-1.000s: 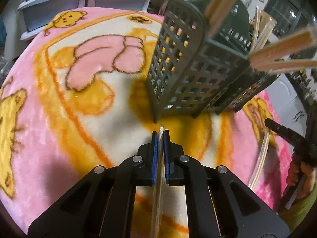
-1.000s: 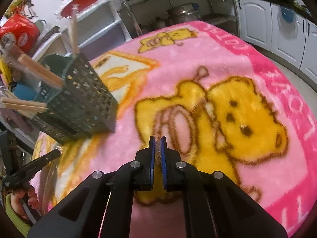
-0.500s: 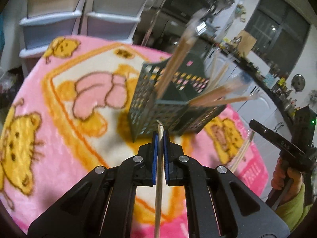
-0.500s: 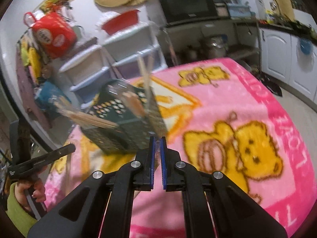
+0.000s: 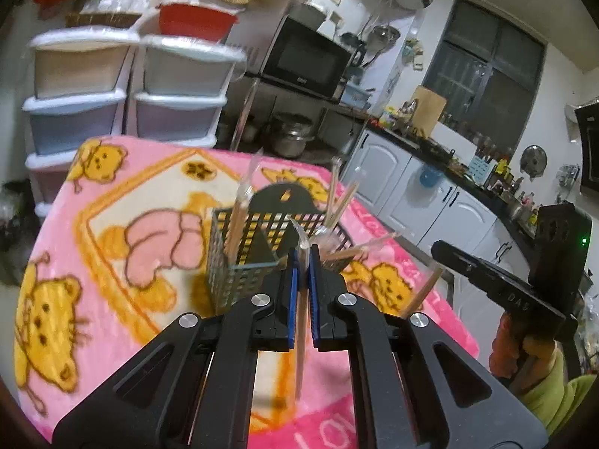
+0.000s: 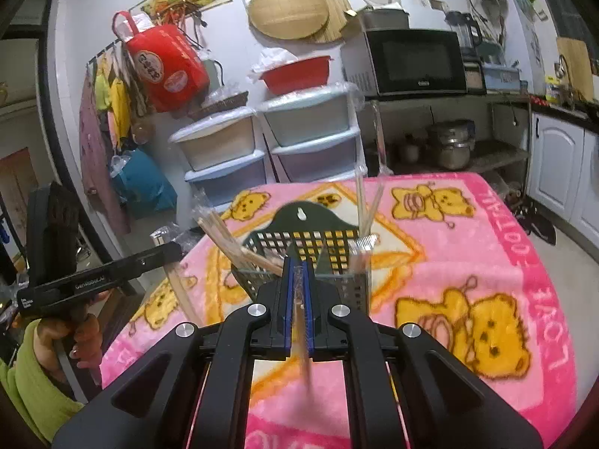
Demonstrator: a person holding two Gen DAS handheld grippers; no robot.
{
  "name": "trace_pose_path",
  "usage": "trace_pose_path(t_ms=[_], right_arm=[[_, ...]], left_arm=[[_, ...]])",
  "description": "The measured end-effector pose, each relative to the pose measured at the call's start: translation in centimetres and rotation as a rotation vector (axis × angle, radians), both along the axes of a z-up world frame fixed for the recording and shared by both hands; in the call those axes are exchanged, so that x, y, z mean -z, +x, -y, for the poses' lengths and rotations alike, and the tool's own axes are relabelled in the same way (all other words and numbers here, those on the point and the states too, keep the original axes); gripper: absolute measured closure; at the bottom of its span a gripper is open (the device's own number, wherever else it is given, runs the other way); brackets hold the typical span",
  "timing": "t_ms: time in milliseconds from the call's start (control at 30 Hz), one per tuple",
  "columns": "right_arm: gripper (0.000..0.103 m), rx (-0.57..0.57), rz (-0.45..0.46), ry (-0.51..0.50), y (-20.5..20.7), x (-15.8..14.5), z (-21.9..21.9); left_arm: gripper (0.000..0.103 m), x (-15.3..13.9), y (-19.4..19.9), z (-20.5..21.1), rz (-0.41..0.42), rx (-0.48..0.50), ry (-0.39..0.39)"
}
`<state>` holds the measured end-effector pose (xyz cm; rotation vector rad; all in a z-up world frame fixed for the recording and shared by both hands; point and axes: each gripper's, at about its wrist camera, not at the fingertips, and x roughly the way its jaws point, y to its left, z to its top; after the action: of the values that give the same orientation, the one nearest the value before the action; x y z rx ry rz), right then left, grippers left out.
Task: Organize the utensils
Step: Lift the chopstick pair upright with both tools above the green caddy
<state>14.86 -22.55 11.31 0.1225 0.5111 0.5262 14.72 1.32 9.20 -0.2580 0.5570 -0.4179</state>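
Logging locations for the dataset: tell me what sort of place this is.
A home kitchen, most likely: a microwave on a shelf, white cabinets under a cluttered counter, and pots stored below.

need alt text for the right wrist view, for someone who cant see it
The right gripper is shut on a wrapped chopstick, held above a pink bear blanket. Just ahead stands a dark mesh basket with several chopsticks leaning out. At far left, a hand in a green sleeve holds the left gripper.

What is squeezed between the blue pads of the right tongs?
A wrapped chopstick, pinched between the shut right tongs, shown in the right wrist view. The green utensil basket stands just beyond.
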Motion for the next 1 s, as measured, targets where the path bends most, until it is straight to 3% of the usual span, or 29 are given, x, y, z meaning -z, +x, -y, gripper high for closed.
trace_pose_path(t_ms=[1000], right_arm=[[0.098,0.049,0.312,0.038,1.2,-11.9,-0.1]], left_arm=[[0.100,-11.9,1.0,1.7,0.278,0.001,0.026]])
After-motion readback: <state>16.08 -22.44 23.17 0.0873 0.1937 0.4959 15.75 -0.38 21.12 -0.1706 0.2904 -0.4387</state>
